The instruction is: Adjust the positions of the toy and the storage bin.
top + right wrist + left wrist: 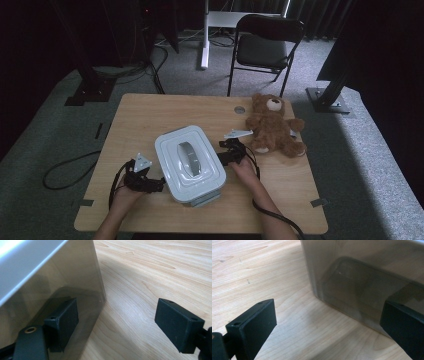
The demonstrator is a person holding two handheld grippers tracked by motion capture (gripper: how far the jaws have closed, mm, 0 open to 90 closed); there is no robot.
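- You are working at a wooden table (pixel 150 115) with a lidded, clear-walled storage box (pixel 189 162) sitting near the middle, slightly toward your edge.
- You are holding the left gripper (pixel 150 184) at the box's left side, near its front corner, and the right gripper (pixel 226 156) at its right side. The two are flanking the box.
- In the left gripper view, the jaws are standing wide apart with nothing between the pads. One jaw is sitting over bare wood; the other is lying in front of the box's translucent wall (pixel 362 287). Whether it is touching that wall cannot be told.
- In the right gripper view, the jaws are likewise spread wide and holding nothing. One is close against the box wall (pixel 62 277), whether touching or not cannot be told; the other is hovering over open tabletop.
- The lid (pixel 187 156) is sitting flat on the box with its centre handle (pixel 188 158) untouched.
- A brown teddy bear (pixel 272 125) is lying on the table to the right of the box, apart from it and just beyond the right gripper.
- Judged from this, the work is at an early stage: both grippers are positioned, but neither is gripping anything.
- Remaining, as far as can be judged: closing on the box or its lid and handling it; the bear is not yet handled.
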